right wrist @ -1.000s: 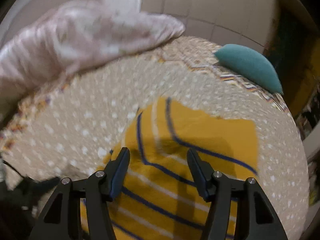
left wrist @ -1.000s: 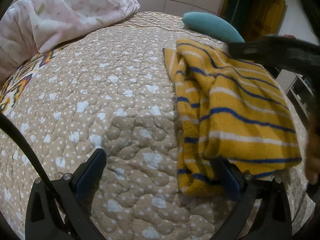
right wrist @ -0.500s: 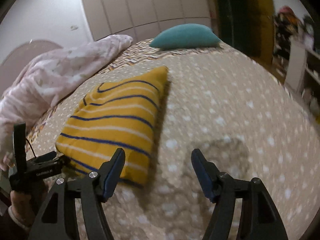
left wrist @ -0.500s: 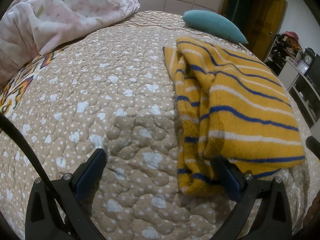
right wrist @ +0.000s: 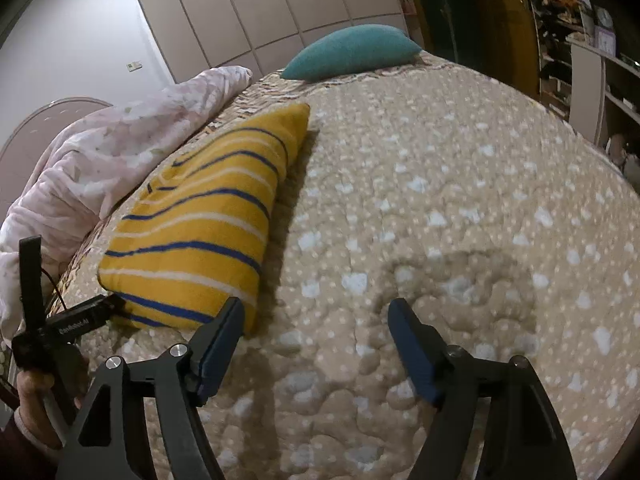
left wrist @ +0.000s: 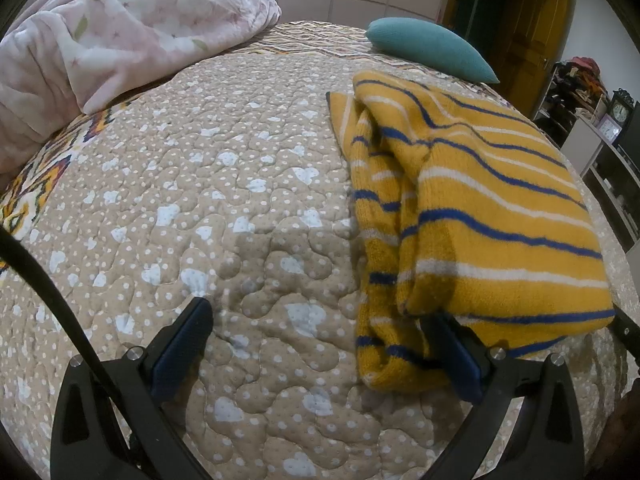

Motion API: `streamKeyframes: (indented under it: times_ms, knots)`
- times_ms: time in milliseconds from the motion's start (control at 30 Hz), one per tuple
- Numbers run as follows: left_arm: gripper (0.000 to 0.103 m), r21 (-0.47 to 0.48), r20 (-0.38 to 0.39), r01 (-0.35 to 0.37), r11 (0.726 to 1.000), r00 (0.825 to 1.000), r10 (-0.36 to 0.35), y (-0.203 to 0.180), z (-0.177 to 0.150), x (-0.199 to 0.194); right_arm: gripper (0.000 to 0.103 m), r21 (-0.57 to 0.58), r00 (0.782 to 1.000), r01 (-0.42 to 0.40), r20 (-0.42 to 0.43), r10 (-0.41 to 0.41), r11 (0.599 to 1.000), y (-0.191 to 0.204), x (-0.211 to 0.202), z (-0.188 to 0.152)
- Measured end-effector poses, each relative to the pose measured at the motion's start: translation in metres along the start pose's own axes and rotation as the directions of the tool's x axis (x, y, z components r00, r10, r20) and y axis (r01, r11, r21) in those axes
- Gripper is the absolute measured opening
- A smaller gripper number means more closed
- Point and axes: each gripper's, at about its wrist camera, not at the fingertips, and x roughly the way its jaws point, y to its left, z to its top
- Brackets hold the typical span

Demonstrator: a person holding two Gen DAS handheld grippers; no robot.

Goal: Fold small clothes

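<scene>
A yellow sweater with blue and white stripes lies folded on the beige quilted bedspread. My left gripper is open and empty, low over the quilt; its right finger lies tucked at the sweater's near edge. In the right wrist view the sweater lies to the left. My right gripper is open and empty over bare quilt, its left finger beside the sweater's near corner. The left gripper shows there at the sweater's left corner.
A pink floral duvet is bunched at the back left. A teal cushion lies at the head of the bed. Shelves and a clock stand off the bed's right side. Wardrobe doors line the far wall.
My right gripper has come off the sweater, swung to its right side and dropped low over the quilt. The left gripper has stayed put.
</scene>
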Motion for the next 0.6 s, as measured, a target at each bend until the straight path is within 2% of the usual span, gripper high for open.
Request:
streamKeyframes:
  times_ms: [233,367,433,533,600]
  knots:
    - [0.103,-0.005,0.007,0.004,1.000,1.000,-0.004,0.004,-0.001,-0.003,0.087,-0.033,1.000,0.003,0.016,-0.002,0.999,0.002,0.007,-0.006]
    - [0.103,-0.023,-0.002,0.005,1.000,1.000,-0.005,0.005,-0.002,-0.010,0.088,-0.023,0.999,-0.022,0.028,0.023,0.999,0.000,0.006,-0.007]
    - [0.103,-0.065,0.004,0.001,0.998,1.000,-0.001,0.006,-0.006,-0.023,0.088,-0.008,0.998,-0.044,0.035,0.044,0.999,-0.003,0.005,-0.008]
    - [0.103,-0.144,0.028,0.053,0.988,0.998,-0.049,0.009,-0.015,-0.051,0.088,0.015,0.996,-0.076,0.036,0.076,0.997,-0.008,0.004,-0.008]
    - [0.103,-0.165,0.088,0.035,0.986,0.996,-0.020,0.009,-0.018,-0.080,0.088,0.010,0.998,-0.063,0.018,0.063,0.998,-0.006,0.005,-0.005]
